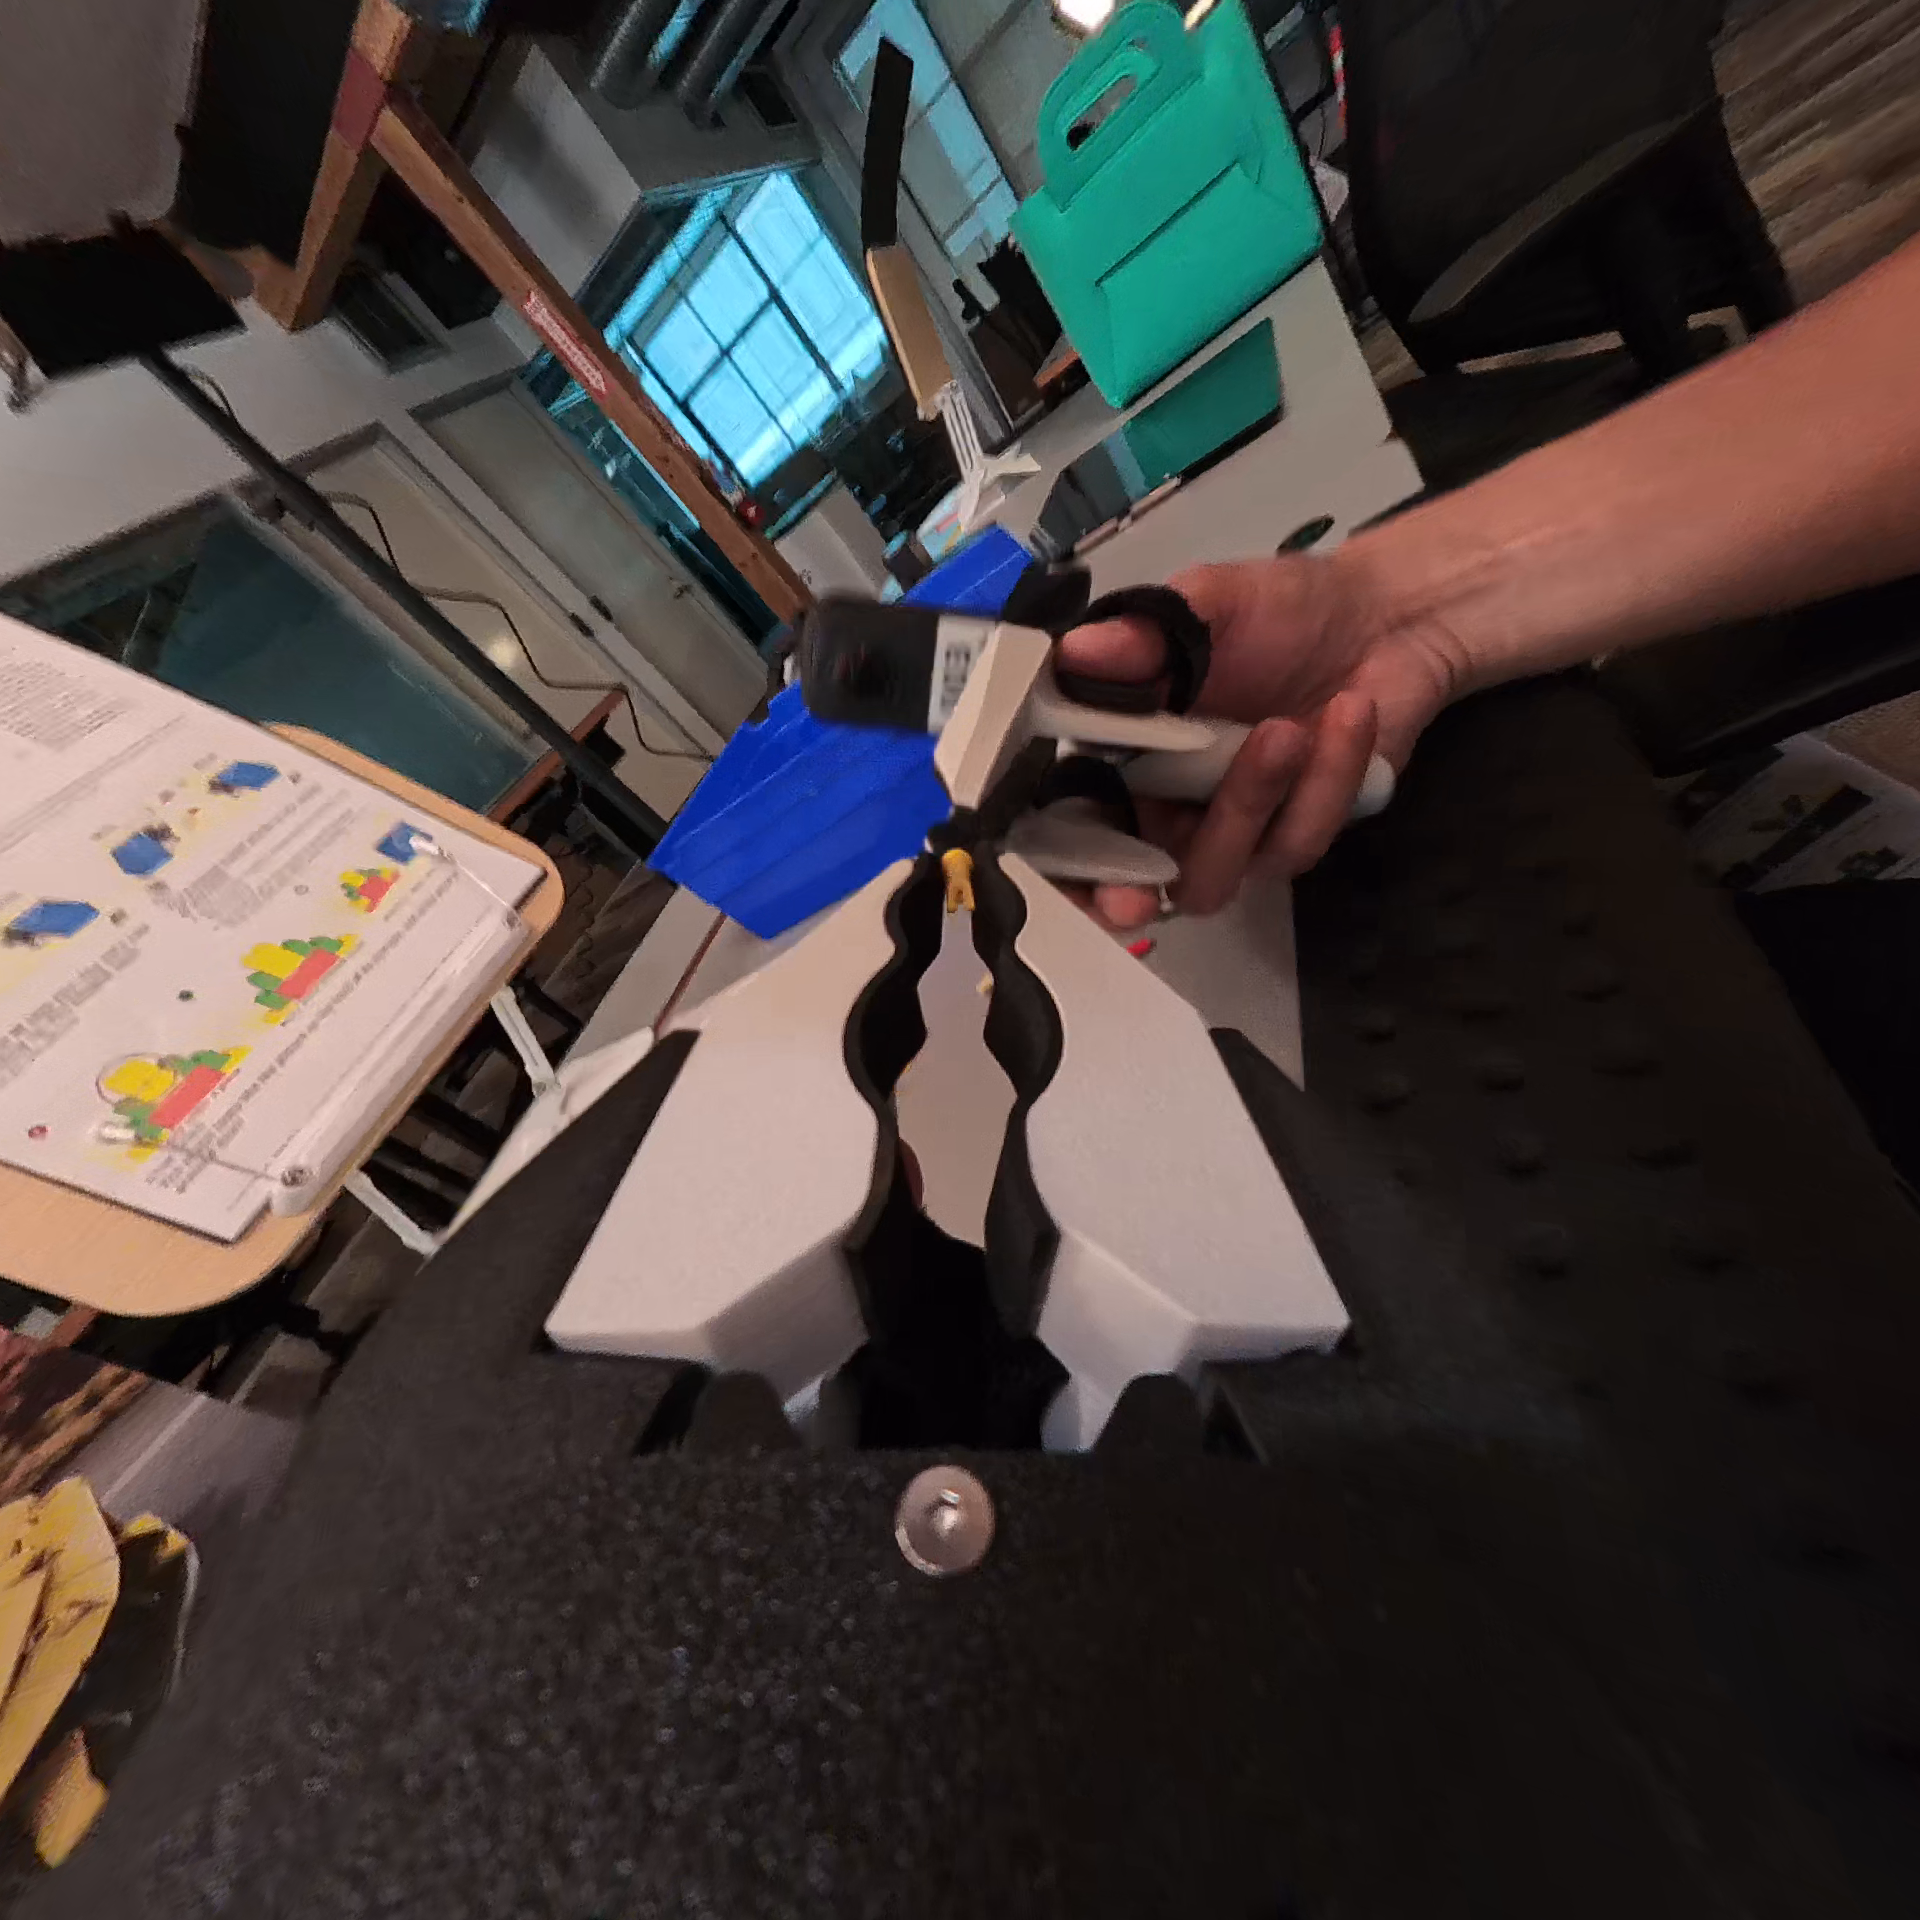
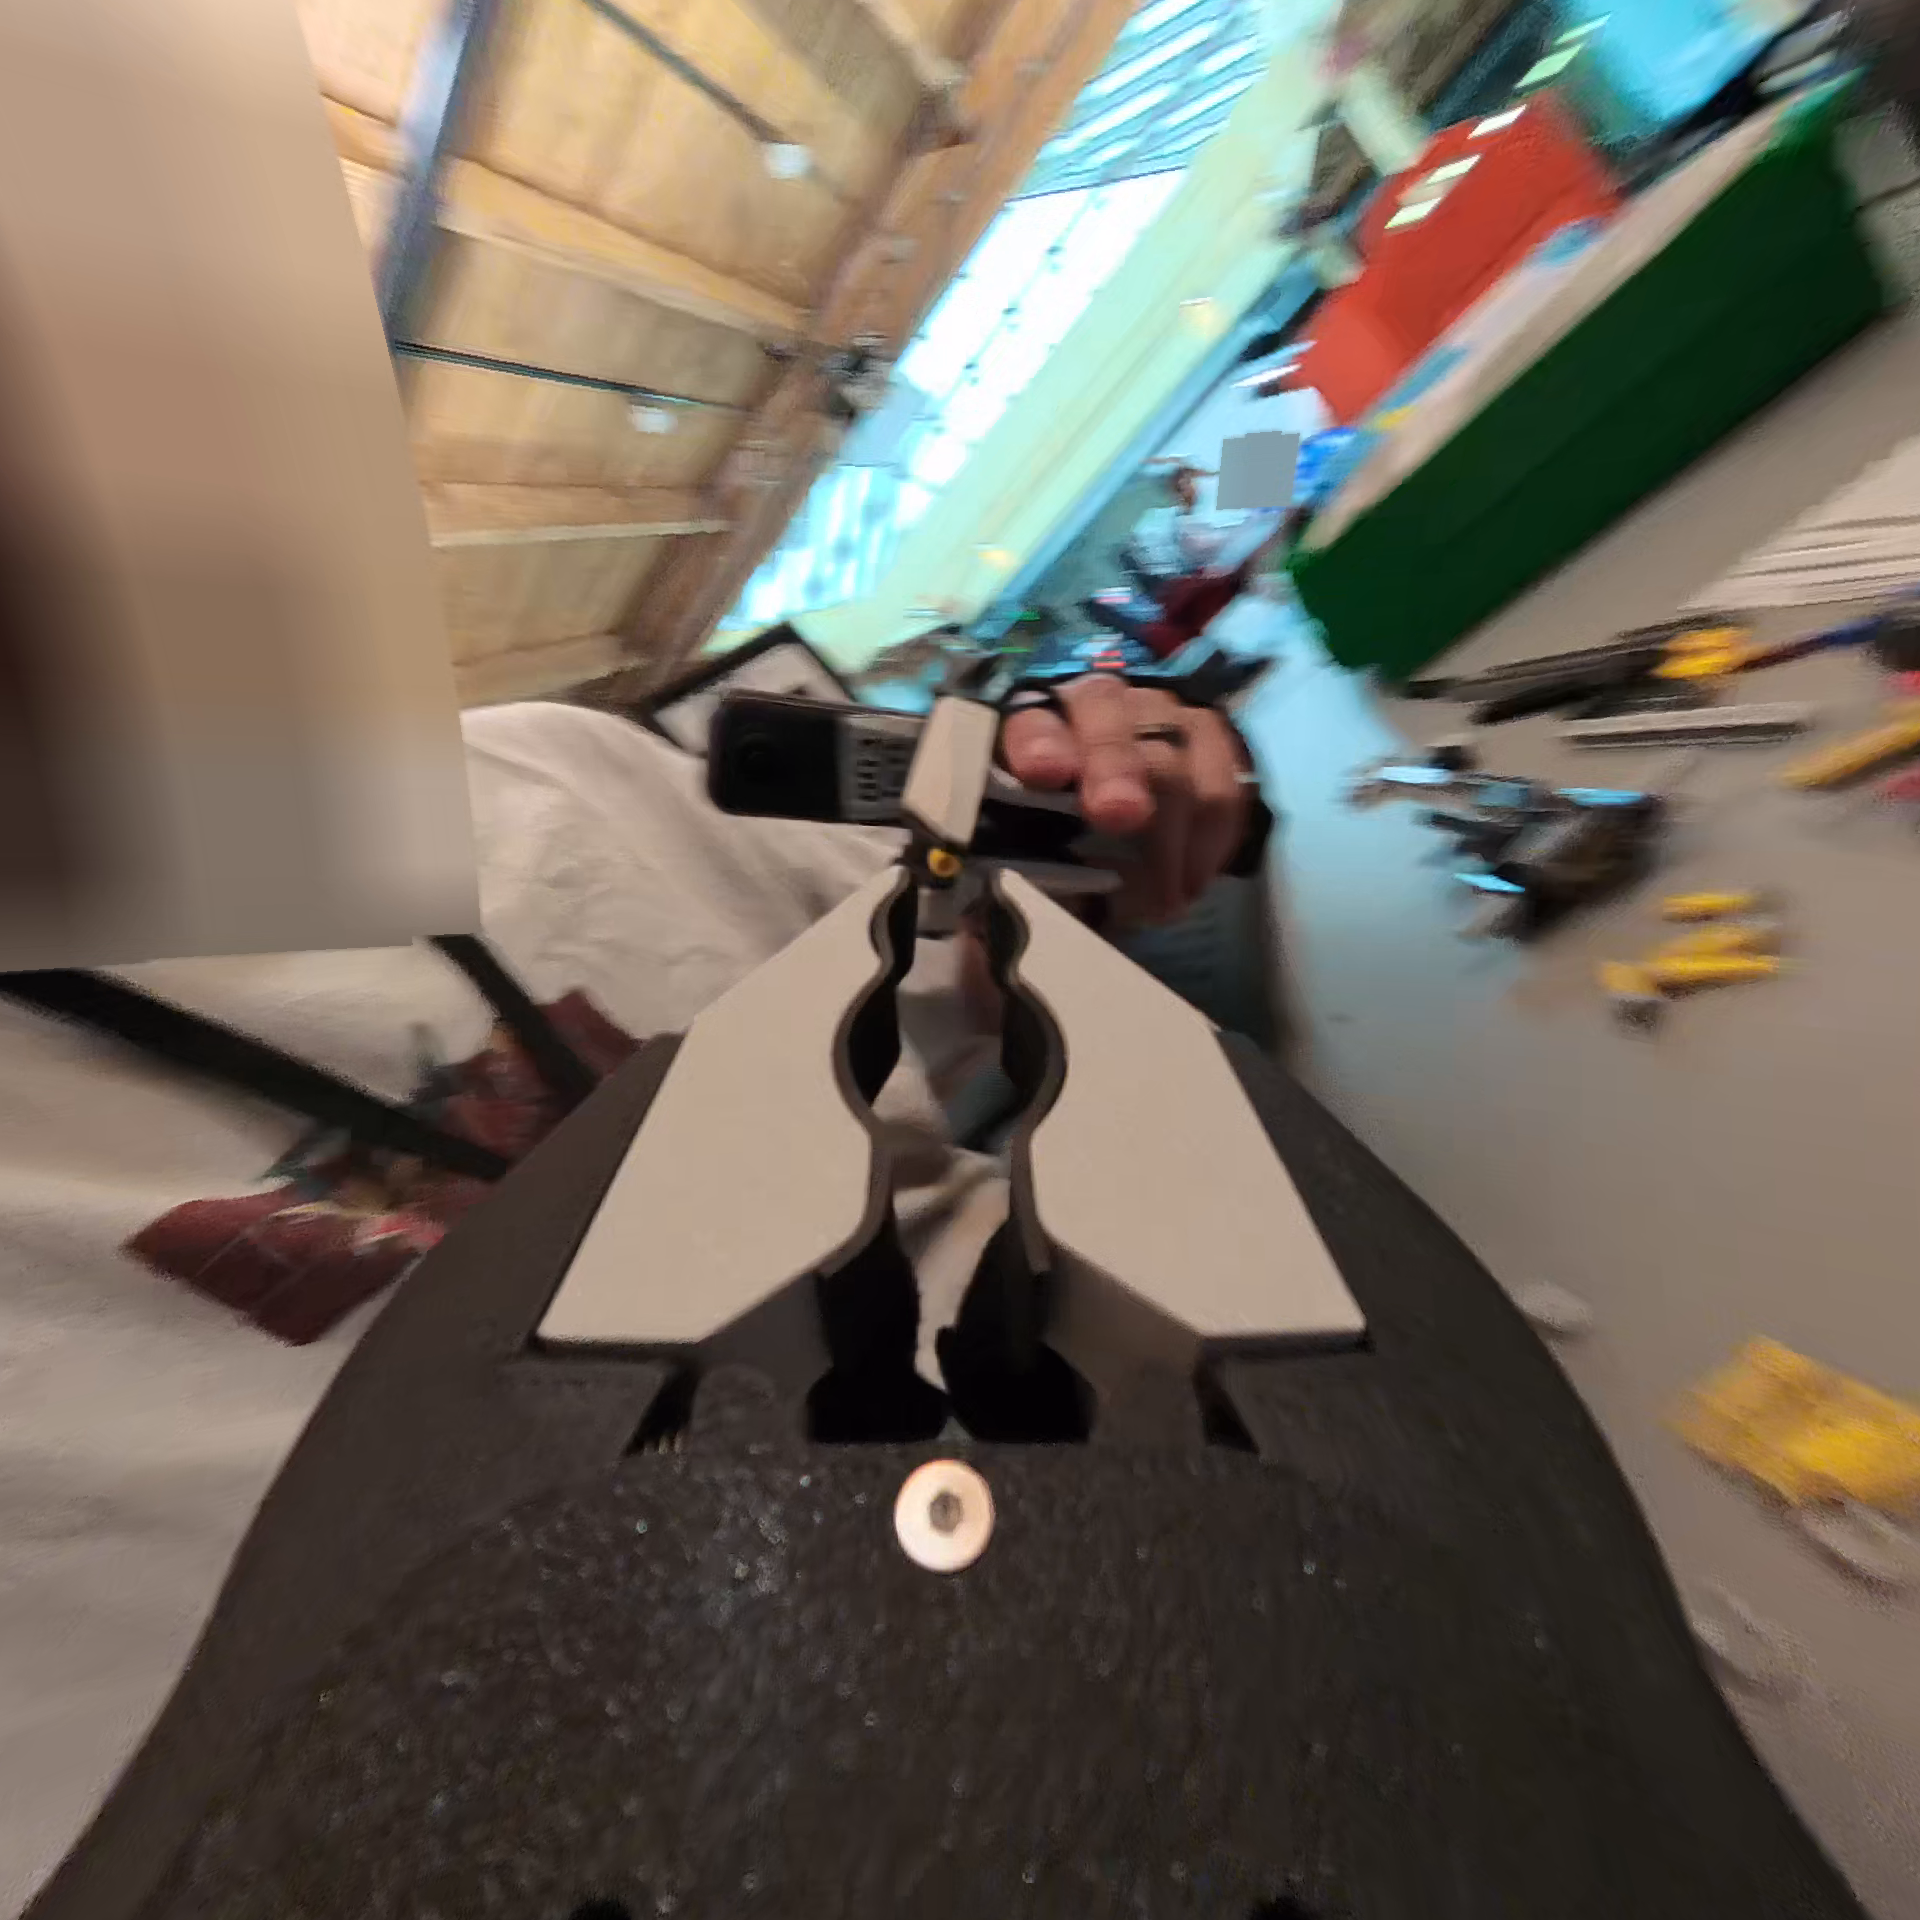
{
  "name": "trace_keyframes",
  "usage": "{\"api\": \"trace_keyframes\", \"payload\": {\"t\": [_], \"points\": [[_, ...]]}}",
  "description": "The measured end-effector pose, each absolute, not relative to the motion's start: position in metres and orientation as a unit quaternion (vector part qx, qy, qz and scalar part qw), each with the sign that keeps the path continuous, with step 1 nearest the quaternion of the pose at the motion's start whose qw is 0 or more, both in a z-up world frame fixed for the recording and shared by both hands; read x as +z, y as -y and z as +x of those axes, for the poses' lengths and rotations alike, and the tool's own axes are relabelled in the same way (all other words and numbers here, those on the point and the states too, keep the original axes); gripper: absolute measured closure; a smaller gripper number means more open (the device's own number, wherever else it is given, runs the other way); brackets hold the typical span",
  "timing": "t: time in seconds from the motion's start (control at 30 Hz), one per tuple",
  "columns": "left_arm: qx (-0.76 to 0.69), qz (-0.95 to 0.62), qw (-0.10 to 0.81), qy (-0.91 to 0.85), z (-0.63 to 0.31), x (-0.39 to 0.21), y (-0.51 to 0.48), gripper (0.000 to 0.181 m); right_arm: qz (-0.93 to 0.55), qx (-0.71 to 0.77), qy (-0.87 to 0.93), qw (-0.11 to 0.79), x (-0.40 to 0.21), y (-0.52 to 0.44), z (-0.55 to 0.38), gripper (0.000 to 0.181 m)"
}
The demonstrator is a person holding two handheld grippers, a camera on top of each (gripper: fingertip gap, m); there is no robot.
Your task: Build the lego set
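A small yellow piece [image 1: 957, 878] sits at frame centre, between the tips of both grippers, which meet nose to nose. The left gripper [image 1: 957, 883] has its fingers nearly closed, pinching the piece at the tips. The right gripper [image 2: 940, 883] is likewise nearly closed at the piece [image 2: 941, 861]; which one bears it cannot be told. An instruction sheet [image 1: 197, 935] lies at left. Loose pieces [image 2: 1704, 951] lie blurred at right on the table [image 2: 1455, 1143].
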State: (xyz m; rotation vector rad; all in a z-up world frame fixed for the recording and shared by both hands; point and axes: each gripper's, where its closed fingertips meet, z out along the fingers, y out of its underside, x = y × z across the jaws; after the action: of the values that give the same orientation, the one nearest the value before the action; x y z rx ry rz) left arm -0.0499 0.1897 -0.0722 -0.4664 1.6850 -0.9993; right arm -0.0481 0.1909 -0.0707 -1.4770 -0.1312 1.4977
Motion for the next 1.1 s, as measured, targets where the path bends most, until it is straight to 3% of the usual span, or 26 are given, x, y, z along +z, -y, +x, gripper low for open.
{"api": "trace_keyframes", "payload": {"t": [0.1, 0.17, 0.37, 0.7, 1.1], "points": [[-0.402, -0.246, 0.5, -0.726, -0.041, -0.092, -0.216, 0.177, -0.752, 0.392, 0.063, 0.527, -0.117, -0.202, -0.006, 0.169], [-0.425, -0.275, 0.466, -0.726, -0.039, -0.102, -0.226, 0.177, -0.812, 0.274, 0.117, 0.501, -0.142, -0.2, 0.003, 0.169], [-0.456, -0.319, 0.415, -0.72, -0.041, -0.122, -0.229, 0.176, -0.874, 0.085, 0.275, 0.391, -0.193, -0.204, -0.016, 0.169], [-0.452, -0.326, 0.419, -0.717, -0.044, -0.124, -0.234, 0.177, -0.898, 0.125, 0.28, 0.315, -0.212, -0.209, -0.022, 0.168], [-0.472, -0.303, 0.437, -0.703, -0.048, -0.113, -0.231, 0.176, -0.887, 0.161, 0.277, 0.333, -0.203, -0.216, -0.032, 0.175]]}}
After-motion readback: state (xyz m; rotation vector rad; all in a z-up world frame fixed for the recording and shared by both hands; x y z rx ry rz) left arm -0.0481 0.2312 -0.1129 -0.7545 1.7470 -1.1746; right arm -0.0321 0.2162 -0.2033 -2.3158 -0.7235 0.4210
